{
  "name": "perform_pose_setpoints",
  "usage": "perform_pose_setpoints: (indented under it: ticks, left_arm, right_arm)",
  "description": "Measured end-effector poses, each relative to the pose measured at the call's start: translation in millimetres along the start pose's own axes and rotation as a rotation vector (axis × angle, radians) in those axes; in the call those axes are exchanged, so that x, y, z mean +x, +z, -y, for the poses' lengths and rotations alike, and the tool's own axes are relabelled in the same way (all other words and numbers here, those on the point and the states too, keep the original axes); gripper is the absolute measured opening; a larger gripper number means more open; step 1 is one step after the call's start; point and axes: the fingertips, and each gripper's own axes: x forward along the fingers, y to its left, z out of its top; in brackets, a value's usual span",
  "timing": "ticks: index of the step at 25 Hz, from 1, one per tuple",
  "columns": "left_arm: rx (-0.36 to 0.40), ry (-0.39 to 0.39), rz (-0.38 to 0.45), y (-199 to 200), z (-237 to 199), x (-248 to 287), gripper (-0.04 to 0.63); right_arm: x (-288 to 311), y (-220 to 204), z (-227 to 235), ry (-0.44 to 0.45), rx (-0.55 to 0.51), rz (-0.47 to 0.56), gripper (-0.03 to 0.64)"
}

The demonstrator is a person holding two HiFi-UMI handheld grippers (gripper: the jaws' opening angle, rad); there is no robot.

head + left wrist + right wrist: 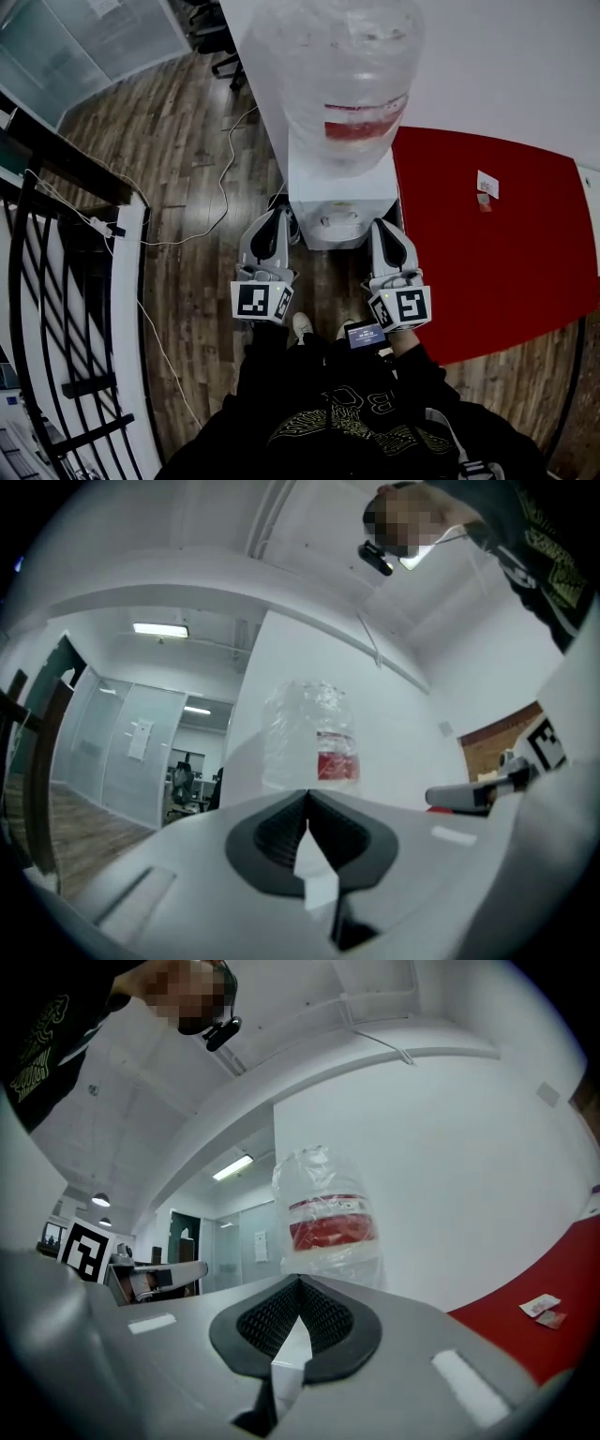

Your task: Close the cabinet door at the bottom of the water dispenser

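Observation:
The white water dispenser (337, 192) stands against the wall with a clear bottle (352, 75) bearing a red label on top. Its bottom cabinet door is hidden below its body in every view. My left gripper (277, 216) is held just left of the dispenser's front and my right gripper (380, 227) just right of it, both apart from it. The left gripper (307, 799) has its jaws shut with nothing between them, and the bottle (314, 738) rises beyond it. The right gripper (300, 1283) is likewise shut and empty, facing the bottle (328, 1222).
A white cable (220, 187) trails over the wood floor left of the dispenser. A black railing (56, 309) runs along the far left. The wall's red lower band (487, 253) with a socket (487, 184) lies to the right. The person's shoes (302, 325) are right under the grippers.

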Motion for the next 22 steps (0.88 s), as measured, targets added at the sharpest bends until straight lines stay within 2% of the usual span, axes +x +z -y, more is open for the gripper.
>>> perform_pose_setpoints:
  ticks: [3,5,8,13,22]
  left_arm:
    - [0.015,0.053,-0.078,-6,-5,3,0.006]
    - [0.011,0.074,-0.096,-5,-7,2,0.006]
    - [0.012,0.074,-0.106,-6,-8,1,0.006]
    - [0.025,0.070,-0.106,-1,-12,4,0.006]
    - [0.033,0.075,-0.103,5,-19,7,0.006]
  right_arm:
    - [0,5,-1,-0.002,0.011,0.006,-0.002]
    - [2,8,0,-0.004,0.021,0.008,-0.002]
    - [8,10,1,-0.010,0.014,-0.005,-0.002]
    - [16,17,-3,-0.022,-0.057,-0.023,-0.002]
    - [22,27,-2,-0.048,-0.070,-0.019,-0.002]
